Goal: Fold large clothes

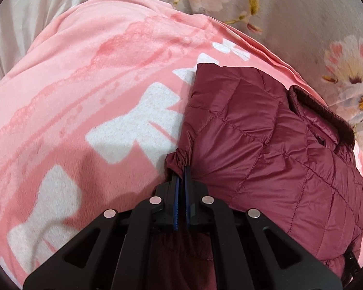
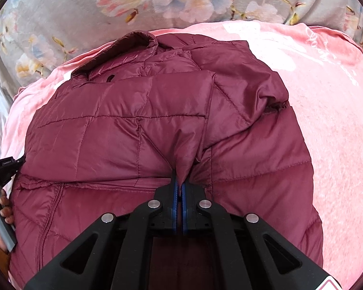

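Note:
A maroon quilted puffer jacket lies on a pink blanket, its collar at the far end. My right gripper is shut on a pinched fold of the jacket's fabric near its middle. In the left wrist view the jacket fills the right half. My left gripper is shut on a gathered, elastic edge of the jacket at its left side. A sleeve fold lies over the jacket's right part.
The pink blanket with white bow shapes covers a grey floral bedspread. In the right wrist view a hand holds the other gripper's handle at the left edge. White sheet shows at far left.

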A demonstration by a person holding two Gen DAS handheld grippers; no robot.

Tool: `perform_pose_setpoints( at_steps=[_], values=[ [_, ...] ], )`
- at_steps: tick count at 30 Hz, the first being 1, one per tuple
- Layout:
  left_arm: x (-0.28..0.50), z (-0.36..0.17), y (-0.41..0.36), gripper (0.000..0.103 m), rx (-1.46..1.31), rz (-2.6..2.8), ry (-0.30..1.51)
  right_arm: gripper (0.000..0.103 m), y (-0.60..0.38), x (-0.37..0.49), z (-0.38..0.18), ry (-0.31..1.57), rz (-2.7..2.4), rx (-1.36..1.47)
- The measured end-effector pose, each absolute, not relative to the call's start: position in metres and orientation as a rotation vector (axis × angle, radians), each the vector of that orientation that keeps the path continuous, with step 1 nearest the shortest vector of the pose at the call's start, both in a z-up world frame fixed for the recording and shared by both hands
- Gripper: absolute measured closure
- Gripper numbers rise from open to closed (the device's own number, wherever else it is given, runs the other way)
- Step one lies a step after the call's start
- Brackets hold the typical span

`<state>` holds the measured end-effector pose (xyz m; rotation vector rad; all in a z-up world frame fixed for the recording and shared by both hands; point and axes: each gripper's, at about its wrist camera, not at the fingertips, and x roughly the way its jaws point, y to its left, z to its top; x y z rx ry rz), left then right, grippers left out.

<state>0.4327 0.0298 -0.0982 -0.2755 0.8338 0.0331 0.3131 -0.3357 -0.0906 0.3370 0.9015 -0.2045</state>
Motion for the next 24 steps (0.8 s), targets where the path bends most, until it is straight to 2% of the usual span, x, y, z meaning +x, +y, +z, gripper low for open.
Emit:
perform_pose_setpoints(
  at_steps=[8, 11, 12, 13, 14, 15, 16, 17, 24],
  values=[
    [0.432, -0.100, 0.034, 0.099, -0.278, -0.002, 0.830, 0.103, -0.335, 0.312, -0.091, 0.904, -0.208, 0.350],
    [0.431, -0.098, 0.030, 0.098, -0.254, 0.015, 0.837, 0.096, -0.339, 0.311, -0.085, 0.919, -0.173, 0.360],
    [0.429, -0.095, 0.030, 0.097, -0.239, 0.019, 0.846, 0.087, -0.341, 0.308, -0.083, 0.919, -0.170, 0.362],
    [0.426, -0.092, 0.029, 0.094, -0.220, 0.020, 0.851, 0.074, -0.345, 0.303, -0.078, 0.913, -0.164, 0.369],
    [0.422, -0.089, 0.029, 0.082, -0.209, 0.021, 0.854, 0.068, -0.348, 0.297, -0.074, 0.903, -0.158, 0.375],
    [0.417, -0.086, 0.031, 0.073, -0.204, 0.017, 0.860, 0.058, -0.352, 0.289, -0.066, 0.880, -0.167, 0.372],
    [0.411, -0.081, 0.036, 0.057, -0.216, 0.013, 0.860, 0.052, -0.356, 0.282, -0.060, 0.863, -0.184, 0.362],
    [0.407, -0.077, 0.039, 0.054, -0.233, 0.007, 0.854, 0.051, -0.359, 0.276, -0.053, 0.844, -0.199, 0.352],
    [0.395, -0.015, 0.038, 0.054, -0.356, -0.075, 0.741, 0.048, -0.365, 0.277, 0.002, 0.713, -0.136, 0.365]
  ],
)
